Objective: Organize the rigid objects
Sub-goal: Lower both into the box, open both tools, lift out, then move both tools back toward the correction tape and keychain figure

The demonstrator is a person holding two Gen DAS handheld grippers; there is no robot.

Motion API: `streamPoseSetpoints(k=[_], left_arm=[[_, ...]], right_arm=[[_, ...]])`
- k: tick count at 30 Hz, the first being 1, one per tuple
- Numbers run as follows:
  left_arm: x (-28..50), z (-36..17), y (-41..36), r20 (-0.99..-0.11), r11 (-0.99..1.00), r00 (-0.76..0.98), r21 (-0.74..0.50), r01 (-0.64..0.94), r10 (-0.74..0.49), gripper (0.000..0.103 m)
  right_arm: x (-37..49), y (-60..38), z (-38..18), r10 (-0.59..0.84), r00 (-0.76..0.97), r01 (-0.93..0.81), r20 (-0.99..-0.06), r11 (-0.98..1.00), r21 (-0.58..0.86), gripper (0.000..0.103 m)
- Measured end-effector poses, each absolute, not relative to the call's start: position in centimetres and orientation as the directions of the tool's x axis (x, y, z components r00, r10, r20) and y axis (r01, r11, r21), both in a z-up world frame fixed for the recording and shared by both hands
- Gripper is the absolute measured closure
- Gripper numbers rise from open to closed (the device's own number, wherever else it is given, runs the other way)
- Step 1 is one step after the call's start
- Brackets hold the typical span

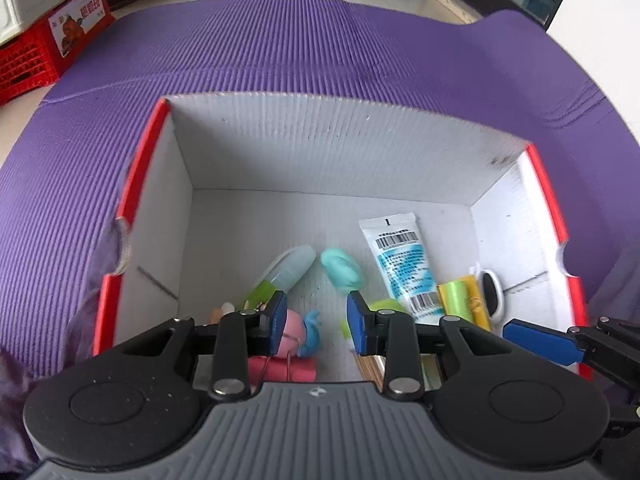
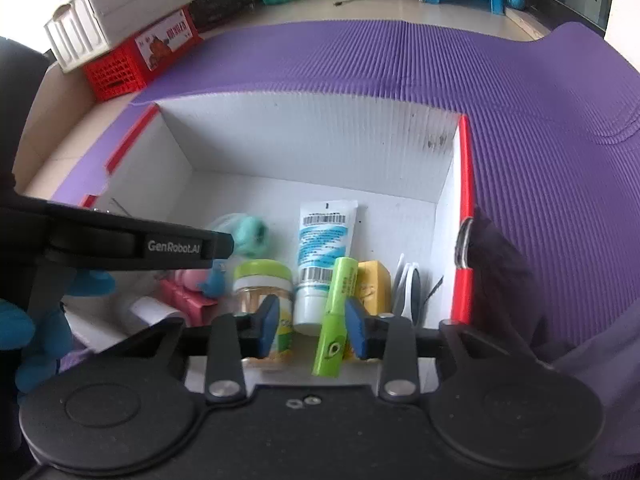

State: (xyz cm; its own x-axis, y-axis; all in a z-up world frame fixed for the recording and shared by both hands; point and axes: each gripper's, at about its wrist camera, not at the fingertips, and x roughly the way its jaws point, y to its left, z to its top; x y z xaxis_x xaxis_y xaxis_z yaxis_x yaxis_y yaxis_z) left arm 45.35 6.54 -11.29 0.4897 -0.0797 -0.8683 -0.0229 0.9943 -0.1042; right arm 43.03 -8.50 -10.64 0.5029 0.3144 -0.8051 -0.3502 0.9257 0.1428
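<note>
Both grippers hang open over the box [image 1: 280,140].
Left gripper [image 1: 318,318] holds nothing; right gripper [image 2: 312,324] spread moderately, green tube [image 2: 334,320] leaning between its fingers, lower centre.

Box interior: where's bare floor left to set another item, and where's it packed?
Free: the box floor along the far wall, and the left-hand stretch beside the left wall, bordered by the clear bottle. Crowded: the near half, from the pink toy across the white tube to the yellow box by the right wall.
</note>
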Motion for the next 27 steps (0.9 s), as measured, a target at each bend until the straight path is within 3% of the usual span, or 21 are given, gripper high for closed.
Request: streamPoseSetpoints(k=[5, 6, 7, 8, 13, 18, 27], left_arm=[[42.5, -8.6, 6.5, -0.846, 0.994, 0.527, -0.107, -0.023, -0.078, 0.068], [41.9, -8.1, 6.4, -0.842, 0.994, 0.534, -0.106, -0.024, -0.077, 0.061], [41.3, -7.8, 6.2, -0.836, 0.994, 0.543, -0.103, -0.022, -0.074, 0.047], [40.5, -7.3, 6.2, -0.827, 0.995, 0.558, -0.096, -0.019, -0.069, 0.040], [37.4, -4.9, 5.5, -0.801, 0.997, 0.595, -0.083, 0.002, -0.068, 0.039], [34.3, -2.5, 4.9, -0.771, 0.996, 0.632, -0.084, 0.013, -0.073, 0.039], [28.9, 0.8, 4.4, -0.718, 0.999, 0.695, -0.047, 0.000, -0.034, 0.032]], right_arm=[[41.0, -9.1, -8.6, 0.328, 0.526, -0.354, -0.785, 0.923, 0.149, 0.058], [40.5, -9.4, -8.2, 0.329, 0.531, -0.355, -0.781, 0.923, 0.148, 0.055], [40.1, -9.6, -7.8, 0.329, 0.537, -0.355, -0.777, 0.924, 0.146, 0.054], [39.6, -9.7, -7.4, 0.330, 0.543, -0.356, -0.772, 0.923, 0.144, 0.052], [37.2, -10.3, -5.7, 0.341, 0.565, -0.365, -0.751, 0.920, 0.143, 0.042], [34.4, -11.2, -3.6, 0.353, 0.602, -0.370, -0.717, 0.918, 0.141, 0.023], [30.0, -13.2, -0.4, 0.414, 0.634, -0.408, -0.653, 0.897, 0.171, 0.006]])
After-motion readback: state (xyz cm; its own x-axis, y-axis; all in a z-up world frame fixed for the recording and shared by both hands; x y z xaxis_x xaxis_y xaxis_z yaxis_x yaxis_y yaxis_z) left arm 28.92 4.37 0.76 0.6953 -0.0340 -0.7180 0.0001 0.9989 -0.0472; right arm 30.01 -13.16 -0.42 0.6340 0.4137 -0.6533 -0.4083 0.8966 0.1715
